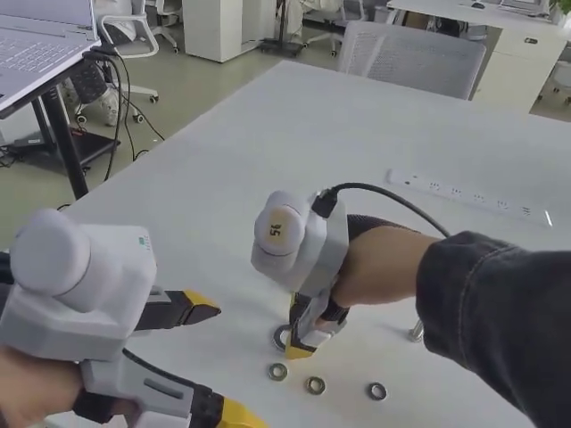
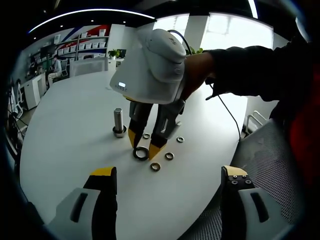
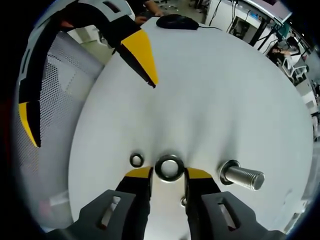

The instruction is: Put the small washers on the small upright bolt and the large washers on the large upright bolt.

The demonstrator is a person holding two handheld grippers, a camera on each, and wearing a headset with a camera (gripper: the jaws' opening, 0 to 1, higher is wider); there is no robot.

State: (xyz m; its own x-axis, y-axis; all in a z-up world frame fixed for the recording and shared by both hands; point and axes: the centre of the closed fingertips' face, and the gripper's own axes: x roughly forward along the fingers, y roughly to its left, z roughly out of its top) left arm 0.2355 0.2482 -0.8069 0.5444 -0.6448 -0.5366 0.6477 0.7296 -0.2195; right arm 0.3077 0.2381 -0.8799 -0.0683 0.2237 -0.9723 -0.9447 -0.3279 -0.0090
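Right claw (image 2: 144, 145) points straight down at the white counter (image 1: 268, 160), its jaws parted only a little wider than the large washer (image 3: 169, 167), which lies flat between the yellow tips. Whether the tips already touch its rim I cannot tell, but nothing is lifted yet. The steep approach makes sense, I judge, because so thin a ring offers only its outer edge to grip. Left claw (image 2: 169, 172) hangs on the person's side, farther from the upright bolt (image 2: 118, 121) than anything else in play. Its jaws are spread wide and empty, probably to leave room until it is needed. The bolt stands on its head near the large washer, threads up, so a ring can be dropped over it from above. Judging by its thickness against the washer's hole, it looks like the large one, which would make this washer's trip short. Several small washers (image 2: 155, 166) lie flat and loose on the counter, most of them on the far side of the large washer from the bolt, spaced apart so each can be taken singly.
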